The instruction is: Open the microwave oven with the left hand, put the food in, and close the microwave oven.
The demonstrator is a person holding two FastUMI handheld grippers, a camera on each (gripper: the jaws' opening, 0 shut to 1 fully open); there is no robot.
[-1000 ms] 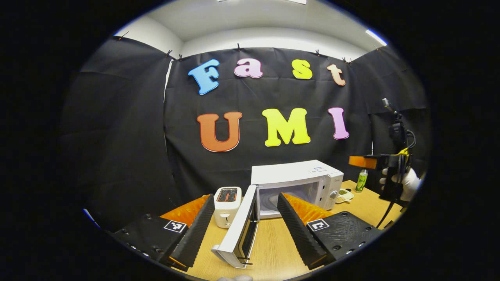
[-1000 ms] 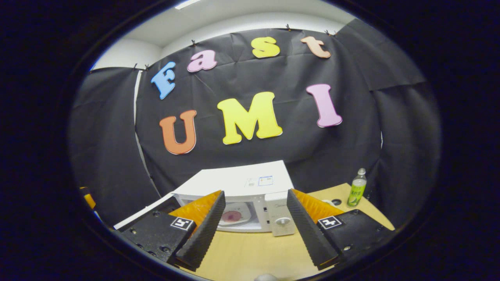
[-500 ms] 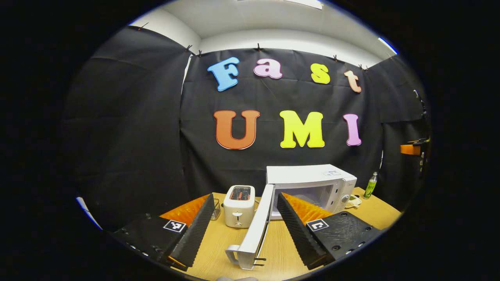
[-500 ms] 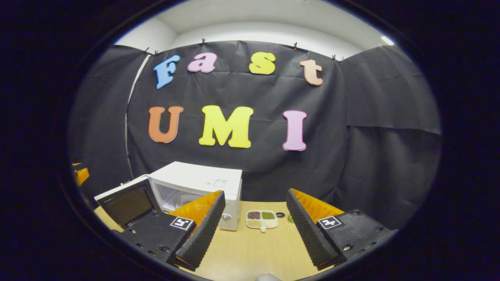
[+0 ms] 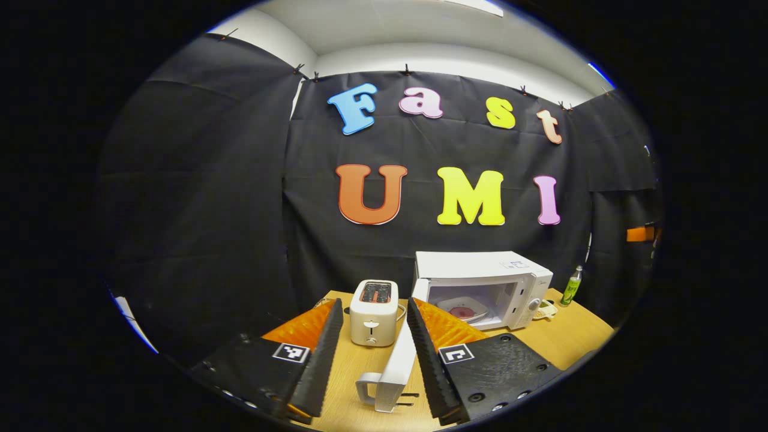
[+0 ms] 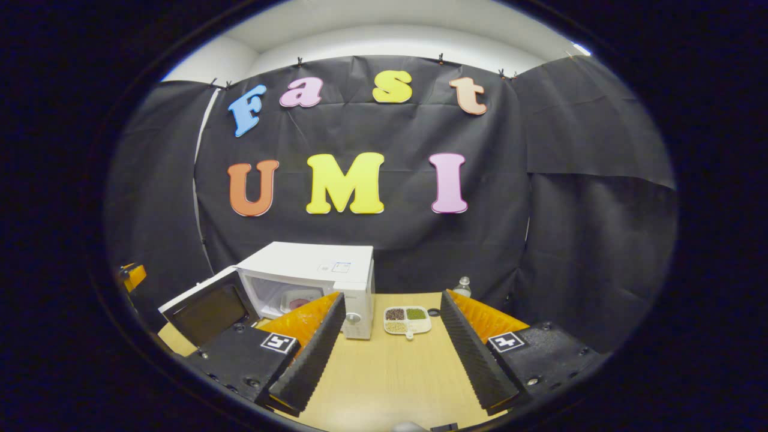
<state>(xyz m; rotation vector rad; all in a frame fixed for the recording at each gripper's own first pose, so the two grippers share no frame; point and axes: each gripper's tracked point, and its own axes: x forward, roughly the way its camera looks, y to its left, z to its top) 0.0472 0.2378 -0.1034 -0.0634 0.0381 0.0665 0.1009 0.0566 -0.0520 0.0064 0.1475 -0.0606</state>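
The white microwave (image 5: pixel 480 277) stands at the back of the wooden table with its door (image 5: pixel 401 359) swung wide open. Inside lies a plate with pink food (image 5: pixel 464 312). My left gripper (image 5: pixel 375 360) is open, and the door's free edge and handle (image 5: pixel 367 384) sit between its fingers, with a gap on the left side. In the right gripper view the microwave (image 6: pixel 312 276) is to the left, its door (image 6: pixel 207 307) hanging open and the plate (image 6: pixel 297 300) inside. My right gripper (image 6: pixel 390 354) is open and holds nothing.
A white toaster (image 5: pixel 373 303) stands left of the microwave. A divided dish of grains (image 6: pixel 408 320) and a green bottle (image 5: pixel 572 285) sit to the microwave's right. A black ring (image 6: pixel 431 312) lies by the dish. The table (image 6: pixel 390 378) stretches in front.
My left gripper's fingers have narrowed around the open door's edge and its view has turned a little left. My right gripper has swung right, away from the microwave's opening.
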